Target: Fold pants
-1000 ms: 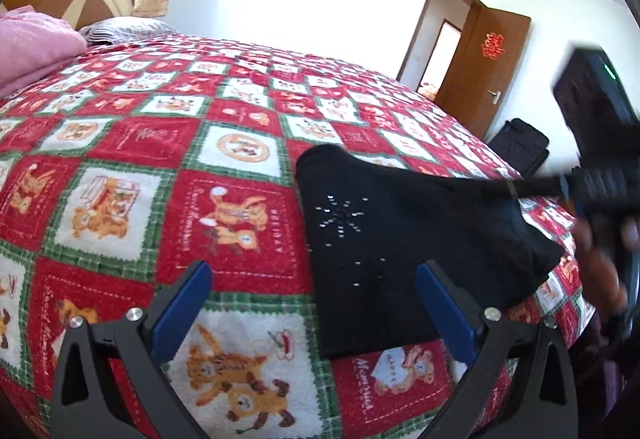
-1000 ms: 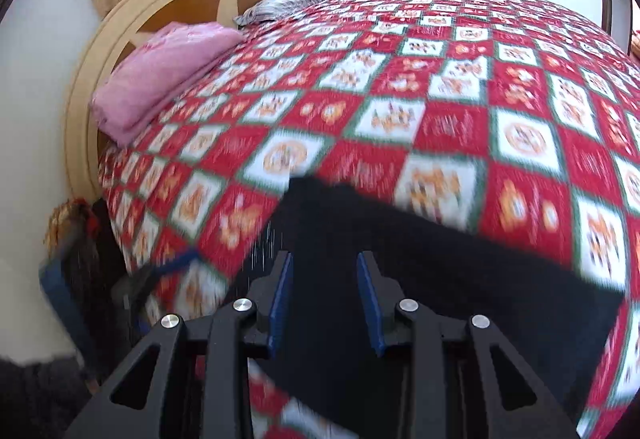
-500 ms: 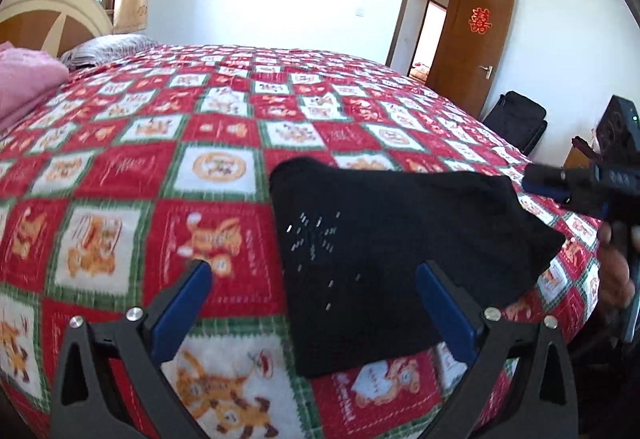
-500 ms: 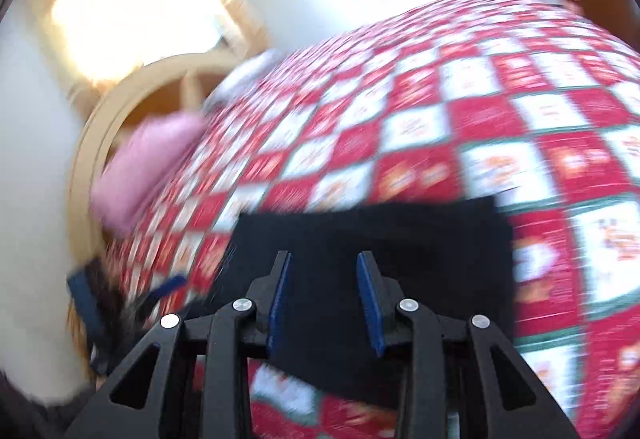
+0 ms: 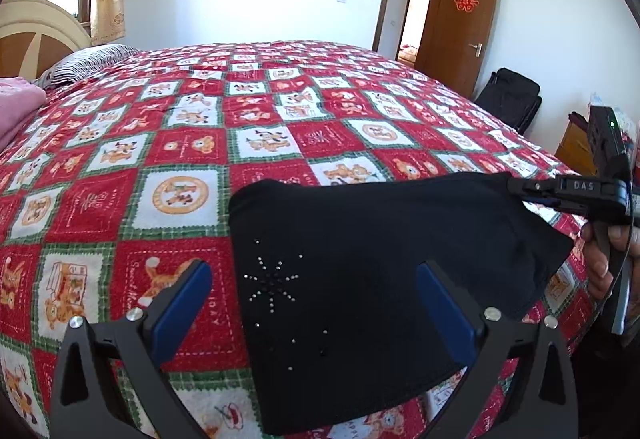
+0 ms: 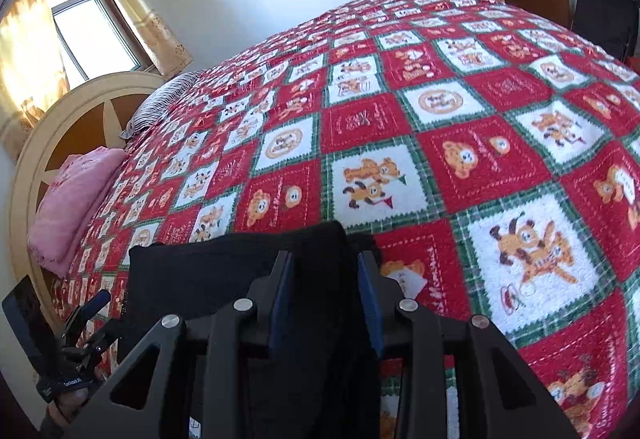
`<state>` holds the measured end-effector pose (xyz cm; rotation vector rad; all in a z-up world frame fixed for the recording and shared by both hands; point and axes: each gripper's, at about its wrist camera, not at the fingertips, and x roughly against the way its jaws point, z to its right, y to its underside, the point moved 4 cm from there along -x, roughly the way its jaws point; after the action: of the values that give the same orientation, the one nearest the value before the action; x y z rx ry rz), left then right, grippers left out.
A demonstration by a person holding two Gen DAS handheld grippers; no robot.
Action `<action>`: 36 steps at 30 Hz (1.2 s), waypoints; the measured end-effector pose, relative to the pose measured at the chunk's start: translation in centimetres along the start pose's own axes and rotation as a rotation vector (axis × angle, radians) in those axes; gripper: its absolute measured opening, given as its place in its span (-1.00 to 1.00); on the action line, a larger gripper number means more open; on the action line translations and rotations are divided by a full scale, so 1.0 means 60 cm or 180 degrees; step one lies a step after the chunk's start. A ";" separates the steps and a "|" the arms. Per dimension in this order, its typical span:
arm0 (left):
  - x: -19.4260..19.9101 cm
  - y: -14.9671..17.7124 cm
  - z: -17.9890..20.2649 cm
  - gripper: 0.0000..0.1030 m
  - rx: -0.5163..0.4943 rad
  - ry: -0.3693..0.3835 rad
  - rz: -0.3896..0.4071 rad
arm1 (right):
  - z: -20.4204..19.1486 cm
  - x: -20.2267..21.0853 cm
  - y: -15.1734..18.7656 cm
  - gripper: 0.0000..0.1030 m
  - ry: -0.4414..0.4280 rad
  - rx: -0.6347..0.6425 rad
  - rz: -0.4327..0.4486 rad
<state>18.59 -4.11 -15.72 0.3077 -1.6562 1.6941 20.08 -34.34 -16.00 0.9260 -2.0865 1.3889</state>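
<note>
Black pants [image 5: 360, 271] lie folded on the bed [image 5: 280, 127]; right claw [image 6: 326, 303] clamps 1 far corner, while left claw [image 5: 316, 303], jaws apart, hovers empty over the near edge.

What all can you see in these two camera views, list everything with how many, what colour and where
pants: one, black with small studs, folded on the near edge of the bed
bedspread: one, red, white and green checks with bear prints, covering the bed
blanket: one, pink, folded by the headboard
pillow: one, striped grey, at the head of the bed
headboard: one, cream and brown, rounded
curtains: yellow, by the window
door: one, brown, open, red paper cut-out on it
bag: one, black, on the floor near the door
left gripper: black with blue pads, open above the pants
right gripper: black with blue pads, closed on a corner of the pants
</note>
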 end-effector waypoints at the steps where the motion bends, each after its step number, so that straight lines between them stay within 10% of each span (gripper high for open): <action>1: -0.002 -0.001 -0.001 1.00 0.0002 -0.0003 -0.0011 | 0.002 -0.002 0.005 -0.36 -0.0001 -0.0002 -0.0020; 7: -0.010 -0.005 -0.006 1.00 0.0078 0.0020 -0.0056 | 0.003 0.010 0.013 -0.81 -0.0028 0.0070 0.0013; 16: -0.016 -0.009 0.003 1.00 0.0010 0.0030 -0.0087 | 0.013 0.022 0.017 -0.86 0.0253 0.0106 0.0028; 31: -0.042 0.019 -0.007 1.00 0.0114 0.0067 -0.0294 | 0.011 0.032 0.026 -0.76 0.0148 0.0142 0.0157; 36: -0.043 0.021 -0.010 1.00 0.0132 0.0087 -0.0285 | 0.031 0.007 0.039 -0.41 0.0112 0.0001 -0.0032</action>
<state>19.80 -4.26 -18.41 0.3718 -1.5659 1.6604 18.02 -35.55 -17.87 0.9045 -2.0530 1.3905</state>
